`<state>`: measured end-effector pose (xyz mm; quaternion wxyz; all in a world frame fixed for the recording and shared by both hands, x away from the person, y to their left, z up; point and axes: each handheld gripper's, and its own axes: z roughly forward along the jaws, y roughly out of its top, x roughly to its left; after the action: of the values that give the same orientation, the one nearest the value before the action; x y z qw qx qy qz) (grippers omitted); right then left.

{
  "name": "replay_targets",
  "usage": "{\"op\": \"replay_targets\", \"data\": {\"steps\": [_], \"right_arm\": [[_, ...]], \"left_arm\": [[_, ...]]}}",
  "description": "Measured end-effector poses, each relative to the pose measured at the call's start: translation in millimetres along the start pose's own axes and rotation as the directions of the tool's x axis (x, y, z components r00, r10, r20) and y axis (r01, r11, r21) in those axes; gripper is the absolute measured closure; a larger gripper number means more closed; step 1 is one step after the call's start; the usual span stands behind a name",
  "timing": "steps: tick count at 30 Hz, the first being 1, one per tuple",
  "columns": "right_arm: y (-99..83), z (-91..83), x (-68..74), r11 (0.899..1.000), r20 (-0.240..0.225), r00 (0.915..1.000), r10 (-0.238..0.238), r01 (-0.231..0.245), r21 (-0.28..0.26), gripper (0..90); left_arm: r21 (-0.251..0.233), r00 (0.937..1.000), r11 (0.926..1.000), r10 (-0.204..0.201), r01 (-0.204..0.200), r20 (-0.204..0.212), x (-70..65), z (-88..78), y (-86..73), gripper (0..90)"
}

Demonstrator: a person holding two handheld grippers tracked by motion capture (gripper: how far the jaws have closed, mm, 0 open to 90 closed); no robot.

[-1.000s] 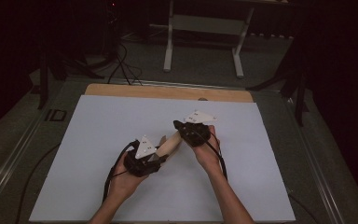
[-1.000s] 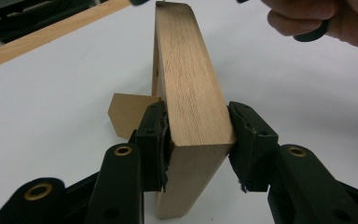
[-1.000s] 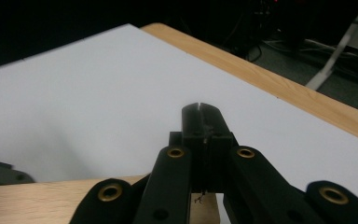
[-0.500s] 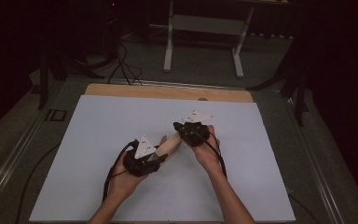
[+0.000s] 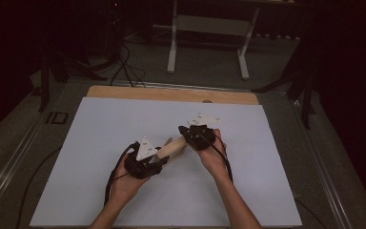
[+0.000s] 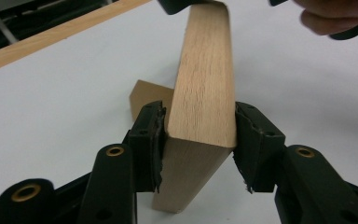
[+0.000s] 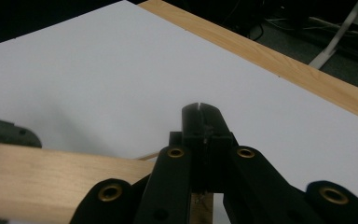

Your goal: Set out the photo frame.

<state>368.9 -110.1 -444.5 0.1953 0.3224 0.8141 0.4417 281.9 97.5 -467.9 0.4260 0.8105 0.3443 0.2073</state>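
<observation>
Your high view hangs above your side, facing forward and down over the whole tabletop (image 5: 100, 143). Your left gripper view sits close in, looking along its jaws at the wooden block (image 6: 205, 93). Your right gripper view, equally near, shares that block (image 7: 51, 179) and the tabletop (image 7: 98, 70).

Dim lab: bare white-topped table (image 5: 100, 143), cables (image 5: 124, 67)

White board (image 5: 100, 143) covers a wooden table (image 5: 171, 94).
</observation>
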Motion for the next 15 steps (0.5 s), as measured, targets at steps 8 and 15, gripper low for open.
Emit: {"op": "replay_targets", "data": {"steps": [8, 15], "right_arm": [[-1.9, -3.6, -0.2, 1.000, -0.004, 0.9998, 0.021, -0.021, 0.005, 89.8], [-1.9, -7.0, -0.1, 1.000, -0.010, 0.9996, 0.026, -0.026, 0.013, 89.6]], "left_arm": [[0.002, 0.9998, 1.0000, -0.004, 0.004, -0.019, 1.5, 1.6, -1.7, 51.7], [0.006, 0.9996, 1.0000, -0.002, 0.002, -0.027, 1.3, 2.7, -3.0, 51.2]]}}
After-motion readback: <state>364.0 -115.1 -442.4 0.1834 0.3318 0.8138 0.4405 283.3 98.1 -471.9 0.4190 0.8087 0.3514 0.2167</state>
